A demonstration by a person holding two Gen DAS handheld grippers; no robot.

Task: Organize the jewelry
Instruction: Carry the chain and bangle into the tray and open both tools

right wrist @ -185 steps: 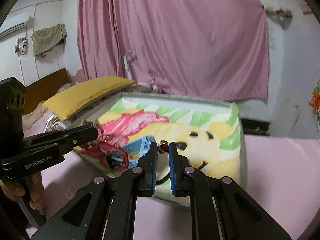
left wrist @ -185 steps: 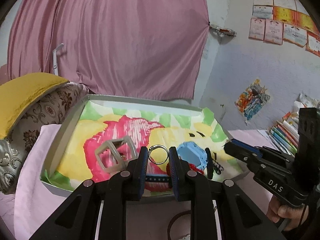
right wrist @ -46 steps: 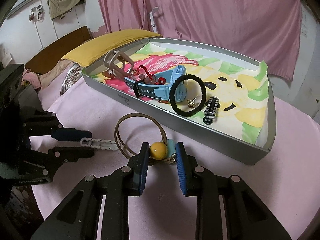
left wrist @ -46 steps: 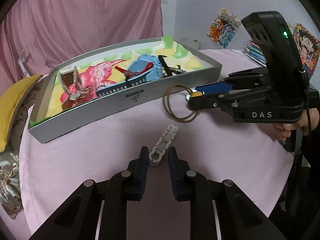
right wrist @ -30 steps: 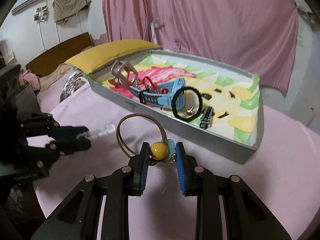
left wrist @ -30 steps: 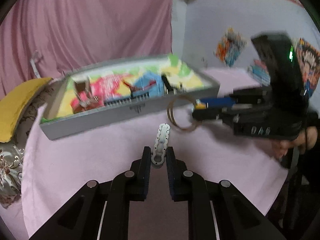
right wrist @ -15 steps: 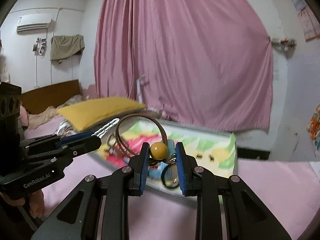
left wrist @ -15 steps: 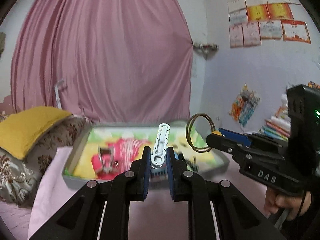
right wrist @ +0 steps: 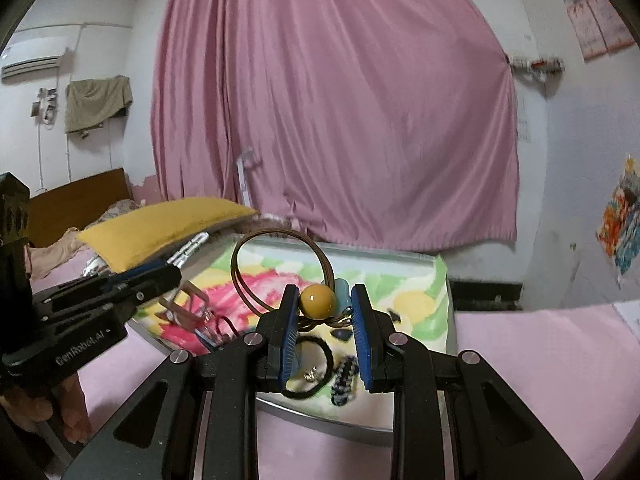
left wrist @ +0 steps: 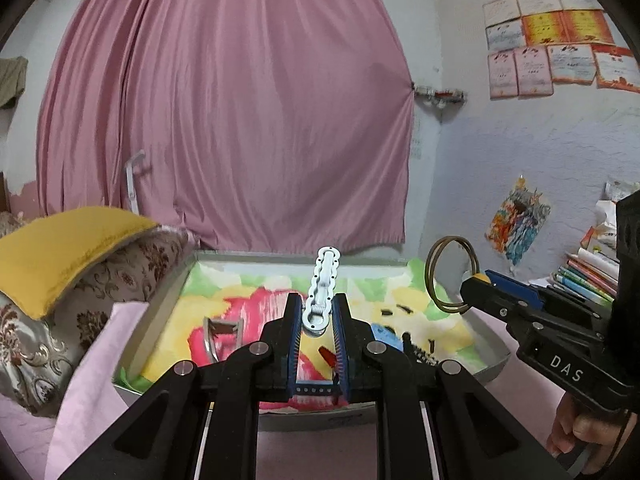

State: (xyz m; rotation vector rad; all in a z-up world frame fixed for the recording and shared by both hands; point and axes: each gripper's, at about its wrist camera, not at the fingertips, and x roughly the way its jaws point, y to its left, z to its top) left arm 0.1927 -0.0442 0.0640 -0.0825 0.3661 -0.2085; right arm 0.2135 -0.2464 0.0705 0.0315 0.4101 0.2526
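Two claws raised, left claw (left wrist: 316, 320) pinching white clip (left wrist: 322, 292), right claw (right wrist: 325, 312) pinching beaded hair tie (right wrist: 280, 276)

We read "DAS" in white letters on the black body of the right gripper (left wrist: 472, 290), as seen in the left wrist view. On the side of the left gripper (right wrist: 176, 268) we make out "GenRobot.AI". The certificates on the wall (left wrist: 552, 44) carry print, probably too small and blurred to read.

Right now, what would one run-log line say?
left fingers: shut on white hair clip | right fingers: shut on beaded hair tie | both raised near tray
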